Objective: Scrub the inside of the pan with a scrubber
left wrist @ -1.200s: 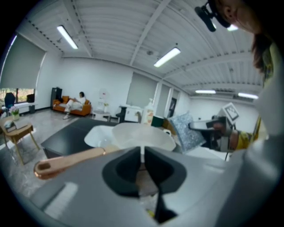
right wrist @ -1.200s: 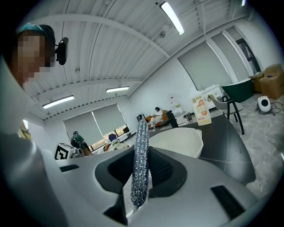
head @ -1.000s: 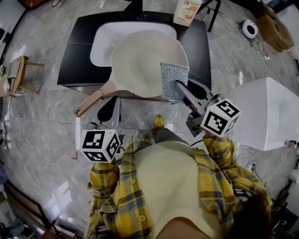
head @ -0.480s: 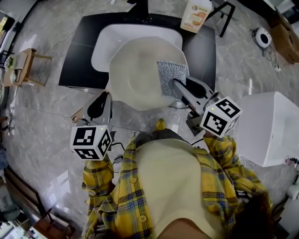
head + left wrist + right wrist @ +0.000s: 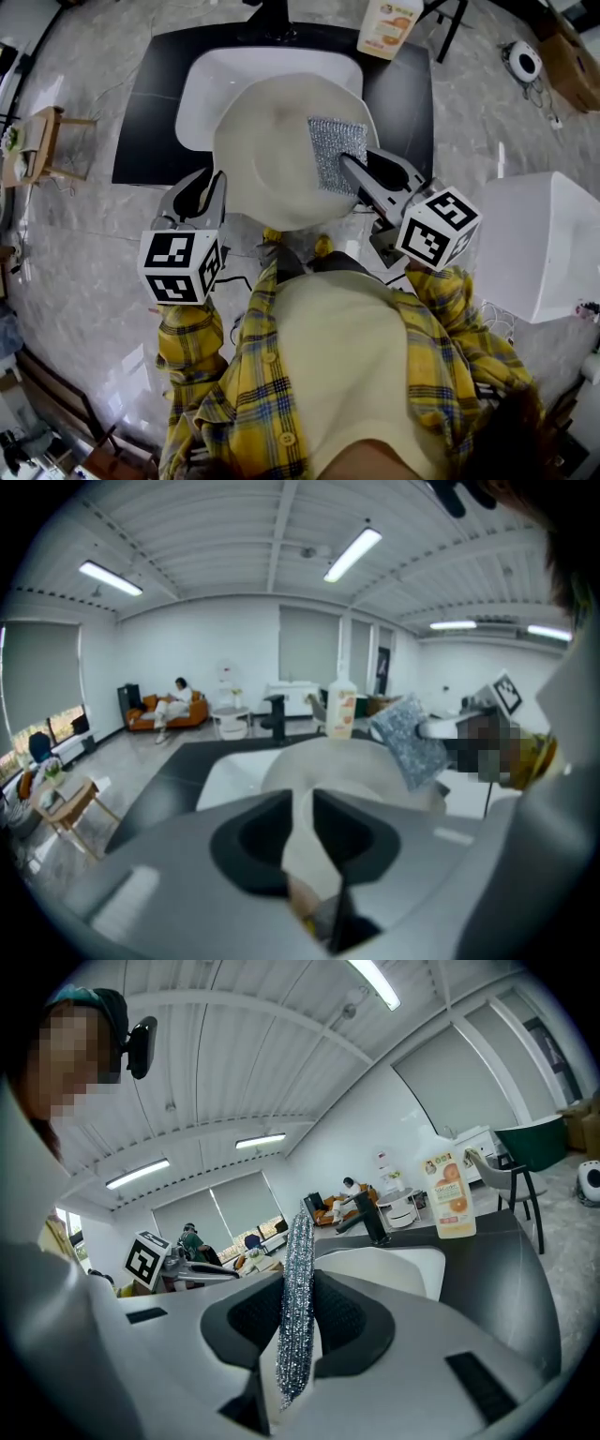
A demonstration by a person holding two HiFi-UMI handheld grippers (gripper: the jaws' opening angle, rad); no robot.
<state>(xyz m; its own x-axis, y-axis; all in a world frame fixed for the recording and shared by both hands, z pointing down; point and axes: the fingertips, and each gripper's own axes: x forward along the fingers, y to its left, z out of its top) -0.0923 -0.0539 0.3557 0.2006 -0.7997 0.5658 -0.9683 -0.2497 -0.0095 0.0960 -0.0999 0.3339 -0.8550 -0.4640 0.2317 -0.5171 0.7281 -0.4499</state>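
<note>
A cream pan (image 5: 272,155) rests over the white sink (image 5: 202,89). A silver mesh scrubber (image 5: 335,153) lies flat against its inside, right of centre. My right gripper (image 5: 352,173) is shut on the scrubber's near edge, and the scrubber (image 5: 296,1288) stands edge-on between its pads. My left gripper (image 5: 200,192) is at the pan's lower left rim, over the handle. Its jaws are opening, and the cream handle (image 5: 305,850) runs through the gap between them, its brown end near the camera. The pads do not clearly press on it.
The sink sits in a black counter (image 5: 150,112) with a dark faucet (image 5: 272,17) at the back. An orange-labelled soap bottle (image 5: 389,28) stands at the back right. A white box (image 5: 544,244) is on the floor to the right, and a wooden stool (image 5: 28,150) to the left.
My left gripper has moved up from beside the handle's end to over the handle, close to the pan's rim. The scrubber has slid further up and into the pan.
</note>
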